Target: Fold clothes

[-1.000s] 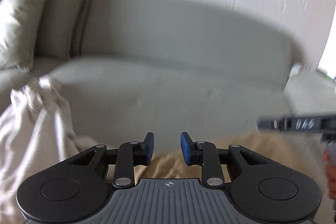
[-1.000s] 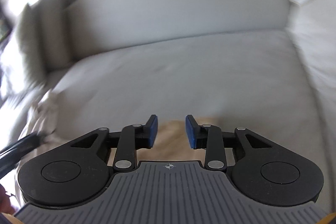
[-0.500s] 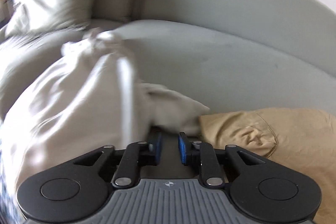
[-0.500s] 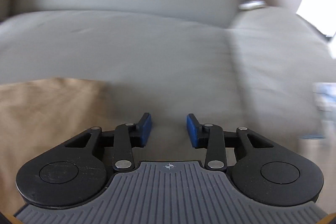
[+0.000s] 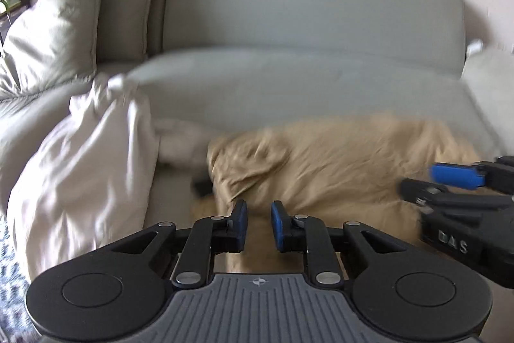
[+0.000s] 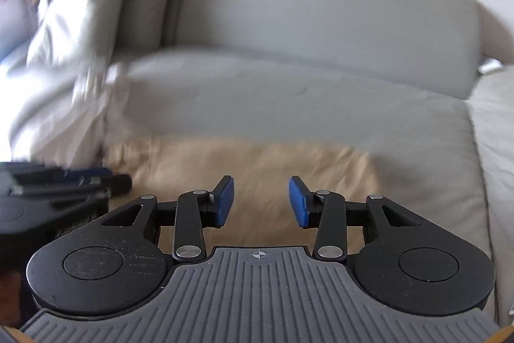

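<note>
A crumpled tan garment [image 5: 337, 169] lies on the grey sofa seat [image 5: 289, 85]; the right wrist view shows it too [image 6: 257, 163]. My left gripper [image 5: 259, 211] hovers over the garment's near left edge, its blue pads a narrow gap apart with nothing between them. My right gripper [image 6: 260, 198] is open wider above the garment's near middle, also empty. Each gripper appears in the other's view: the right gripper [image 5: 449, 179] at the right edge, the left gripper [image 6: 96, 179] at the left edge. Both views are motion-blurred.
A rumpled white cloth [image 5: 80, 166] is heaped on the seat left of the tan garment. Pale cushions [image 5: 54, 31] lean at the sofa's left end, the backrest [image 6: 321, 15] runs behind. A small dark object [image 5: 200, 185] peeks from under the garment's left edge.
The left view has swung right, from the white cloth onto the tan garment. The right view has swung left, from the garment's right edge toward its middle. The left jaws narrowed slightly.
</note>
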